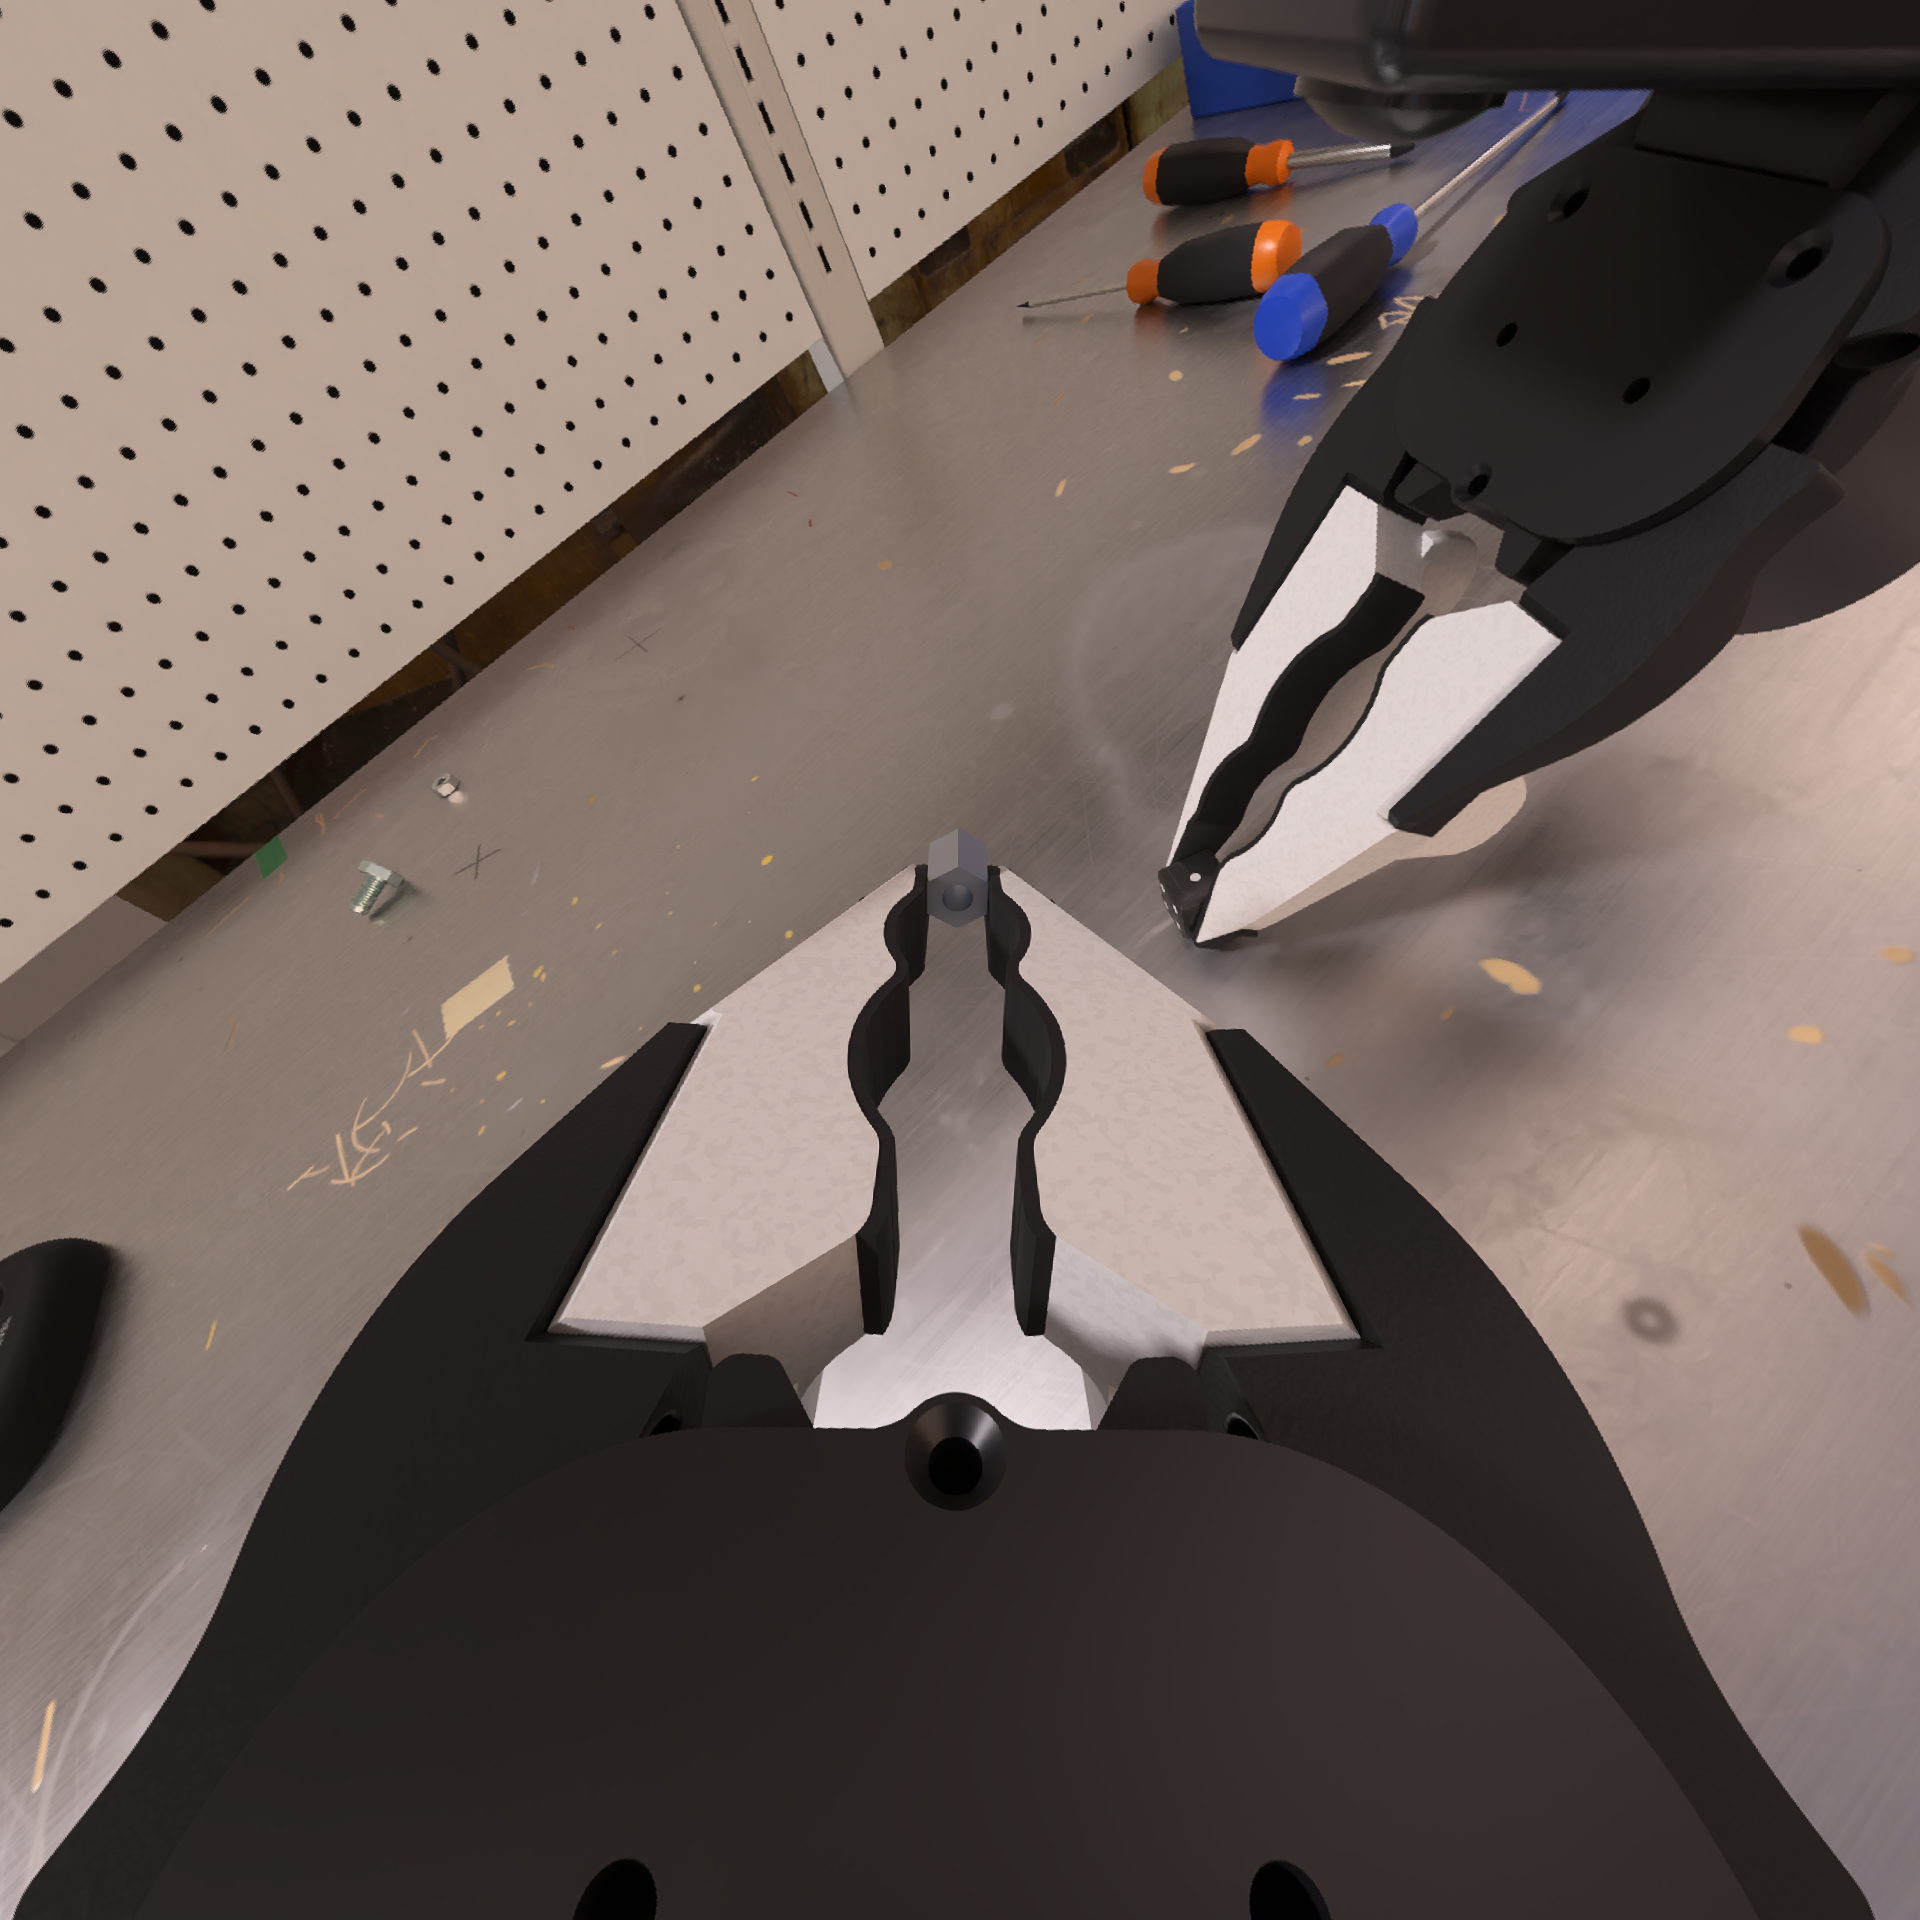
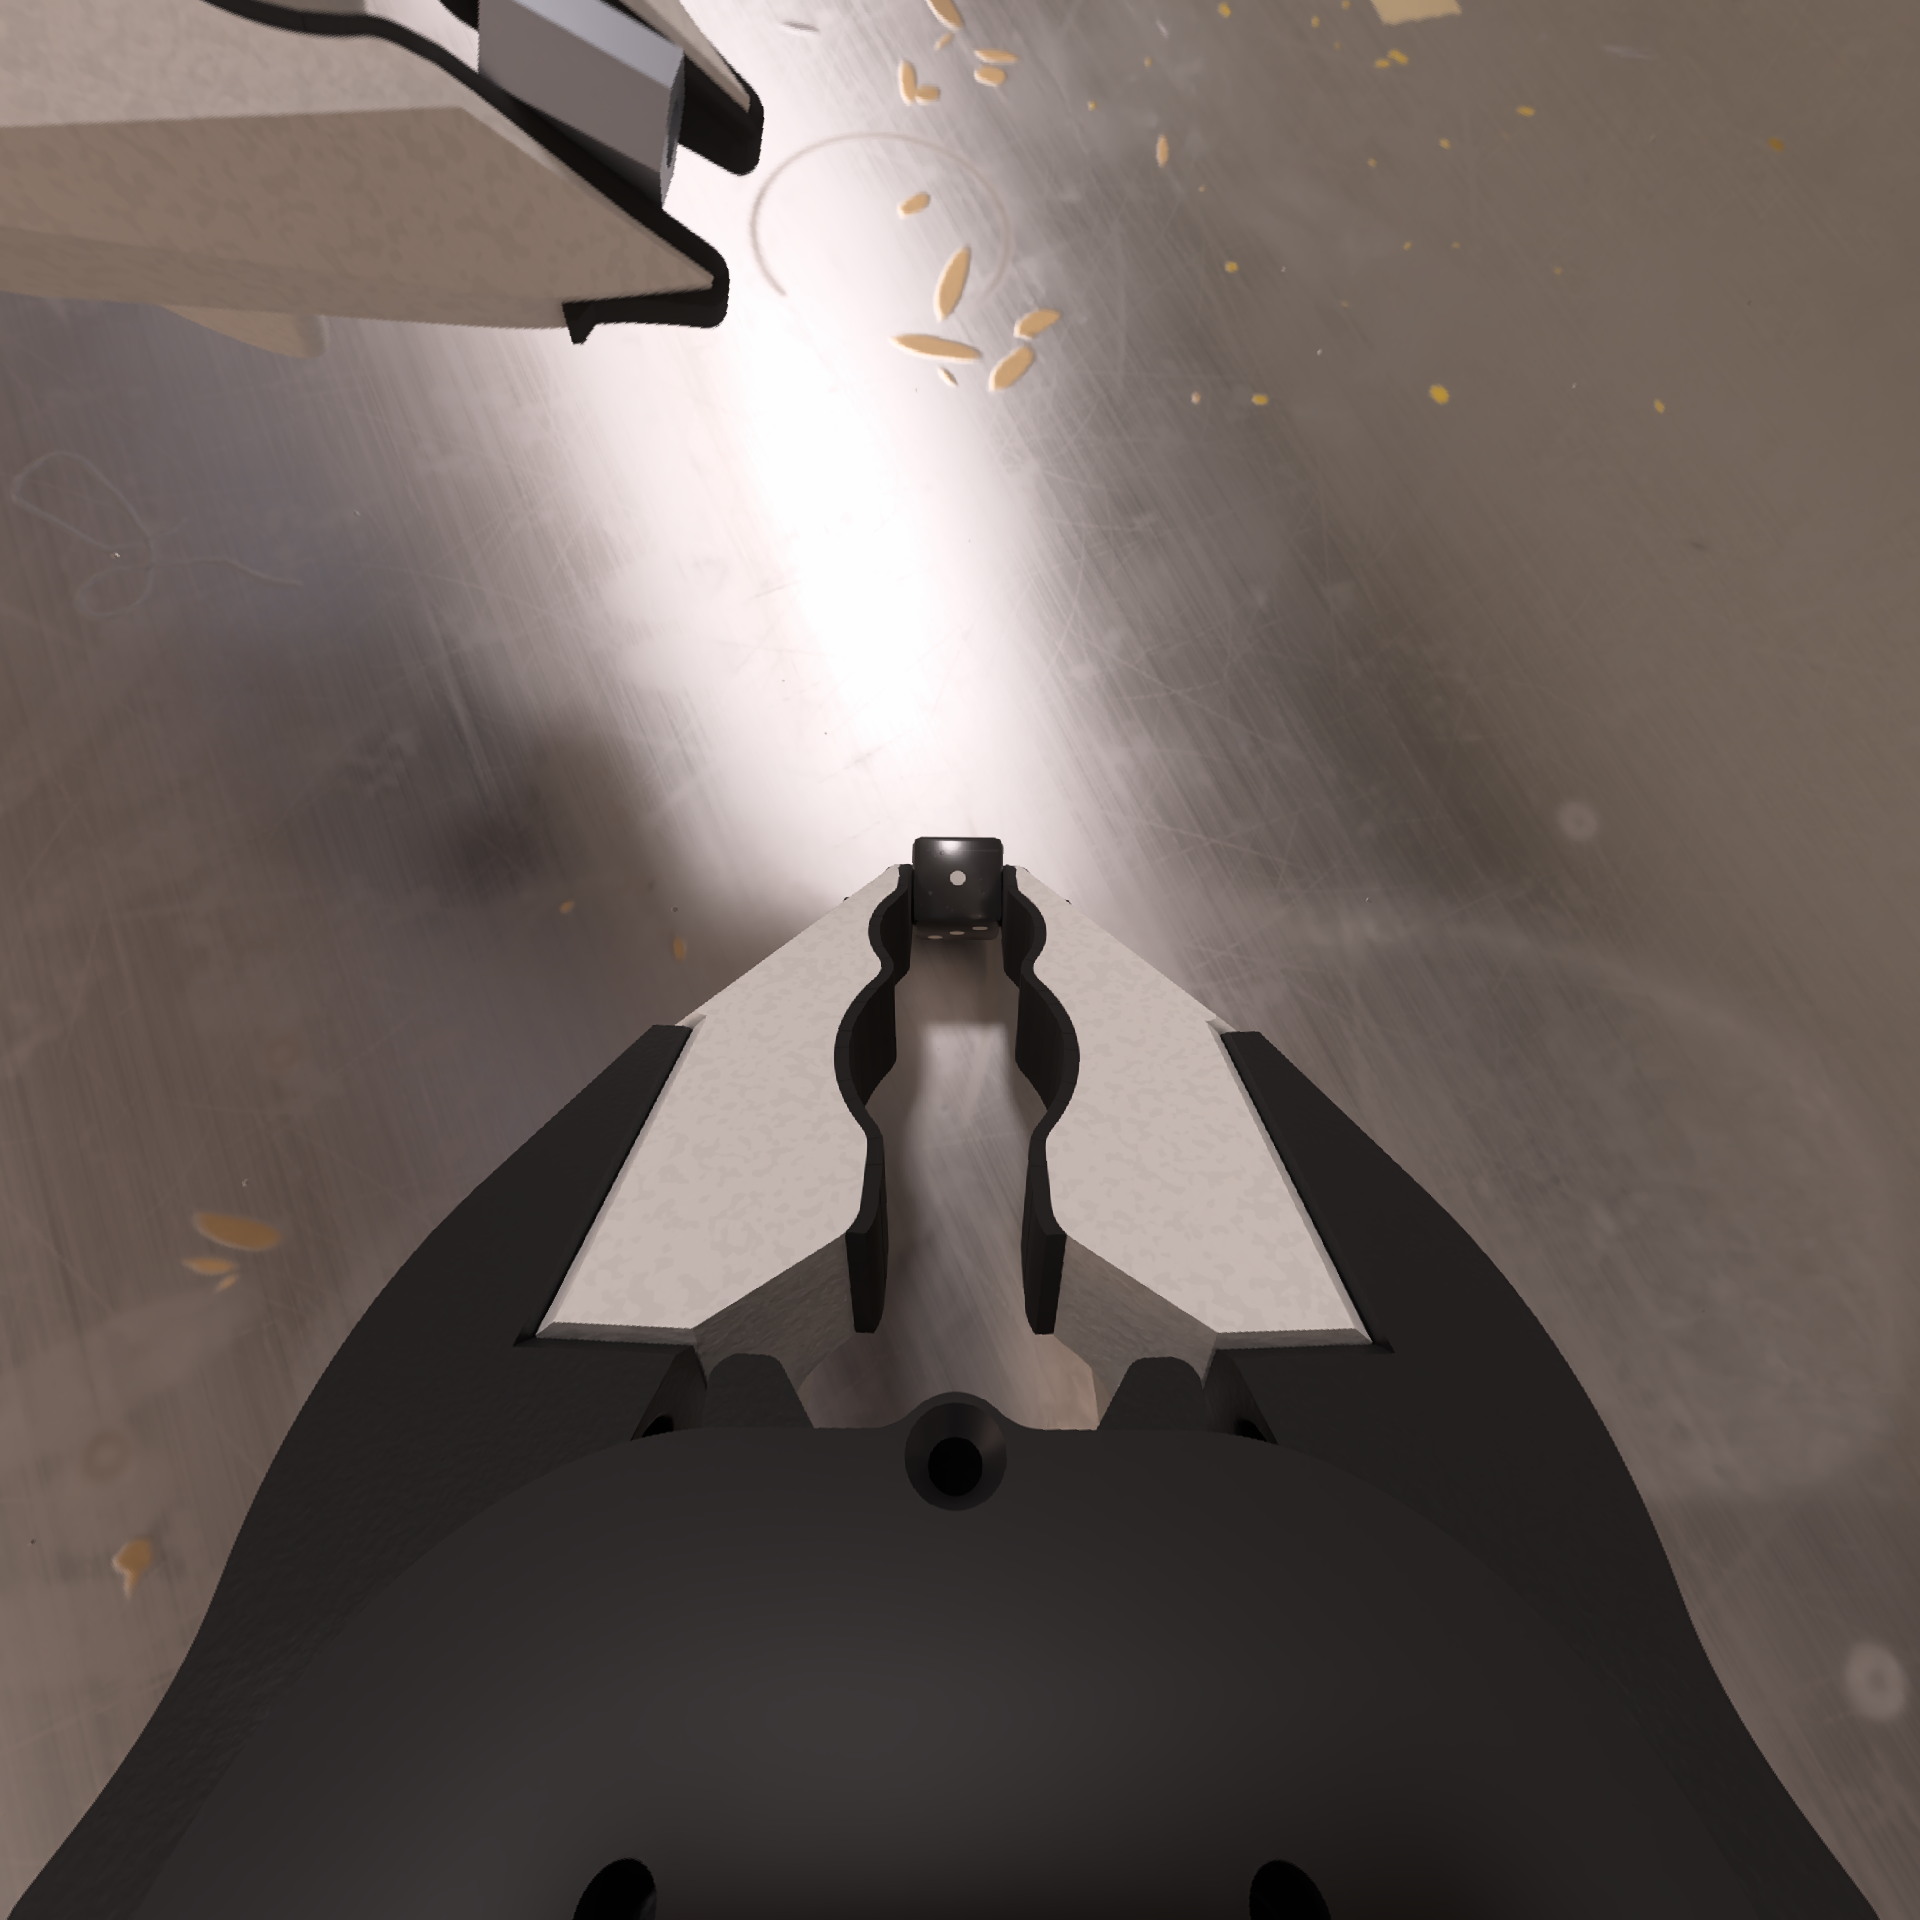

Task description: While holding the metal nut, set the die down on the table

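Note:
My left gripper (image 1: 956,883) is shut on a grey metal hex nut (image 1: 956,878), held at its fingertips above the metal table (image 1: 831,644). My right gripper (image 2: 956,888) is shut on a small black die (image 2: 956,881) with white pips. In the left wrist view the right gripper (image 1: 1195,914) points steeply down at the right, with the die (image 1: 1184,891) at or just above the table surface; I cannot tell if it touches. In the right wrist view the left gripper (image 2: 686,156) with the nut (image 2: 592,83) shows at the top left.
A beige pegboard (image 1: 364,364) stands behind the table. Three screwdrivers (image 1: 1226,260) lie at the far right by a blue box (image 1: 1226,83). A bolt (image 1: 376,888) and a small nut (image 1: 447,787) lie at the left. A black object (image 1: 42,1351) sits at the left edge. Wood shavings are scattered around.

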Controlling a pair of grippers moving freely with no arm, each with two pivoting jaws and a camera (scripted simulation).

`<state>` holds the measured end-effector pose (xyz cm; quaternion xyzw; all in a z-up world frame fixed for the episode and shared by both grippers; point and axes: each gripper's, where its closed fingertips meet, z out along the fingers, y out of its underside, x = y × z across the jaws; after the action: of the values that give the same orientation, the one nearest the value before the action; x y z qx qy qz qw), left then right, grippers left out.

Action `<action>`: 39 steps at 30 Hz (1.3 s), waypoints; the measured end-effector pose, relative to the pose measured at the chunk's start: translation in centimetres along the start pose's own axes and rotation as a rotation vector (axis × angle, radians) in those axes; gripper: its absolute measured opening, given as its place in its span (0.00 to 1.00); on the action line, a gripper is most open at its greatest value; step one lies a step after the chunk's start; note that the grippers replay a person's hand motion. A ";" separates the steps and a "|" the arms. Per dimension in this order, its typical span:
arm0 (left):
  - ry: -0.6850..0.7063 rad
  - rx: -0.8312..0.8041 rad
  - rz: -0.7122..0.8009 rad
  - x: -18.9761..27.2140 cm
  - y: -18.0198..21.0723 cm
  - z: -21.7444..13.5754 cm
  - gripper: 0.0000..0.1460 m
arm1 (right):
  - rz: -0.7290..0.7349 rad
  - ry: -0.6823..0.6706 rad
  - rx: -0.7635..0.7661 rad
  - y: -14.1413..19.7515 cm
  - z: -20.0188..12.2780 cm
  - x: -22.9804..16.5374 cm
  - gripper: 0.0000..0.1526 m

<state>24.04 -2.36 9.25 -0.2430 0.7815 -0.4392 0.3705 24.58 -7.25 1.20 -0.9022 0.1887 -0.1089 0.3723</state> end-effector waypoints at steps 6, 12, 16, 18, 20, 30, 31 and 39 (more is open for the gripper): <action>-0.007 0.005 -0.004 -0.2 0.0 -0.1 0.07 | 0.021 -0.010 -0.039 0.4 0.0 -0.4 0.11; -0.009 0.006 -0.002 -0.2 -0.1 -0.1 0.07 | 0.057 -0.045 -0.058 0.6 -0.4 -0.6 0.16; -0.008 0.006 0.004 -0.1 -0.2 -0.1 0.07 | 0.055 -0.065 -0.059 0.7 -0.4 -1.0 0.16; -0.010 0.006 0.007 -0.1 -0.2 -0.1 0.07 | 0.062 -0.077 -0.064 0.6 -0.5 -1.1 0.16; -0.011 0.007 0.007 -0.2 -0.2 -0.2 0.07 | 0.055 -0.067 -0.055 0.4 -0.7 -0.9 0.16; -0.013 0.007 0.007 -0.3 -0.2 -0.2 0.07 | -0.048 -0.144 0.051 0.3 -0.3 -0.5 0.16; -0.014 0.007 0.008 -0.3 -0.2 -0.2 0.07 | -0.044 -0.152 0.055 0.3 -0.2 -0.4 0.16; -0.011 0.001 0.013 -0.1 -0.1 -0.1 0.07 | -0.079 -0.157 0.067 0.2 -0.1 -0.4 0.12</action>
<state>24.08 -2.27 9.41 -0.2403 0.7808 -0.4358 0.3778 24.10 -7.23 1.07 -0.9017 0.1195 -0.0589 0.4114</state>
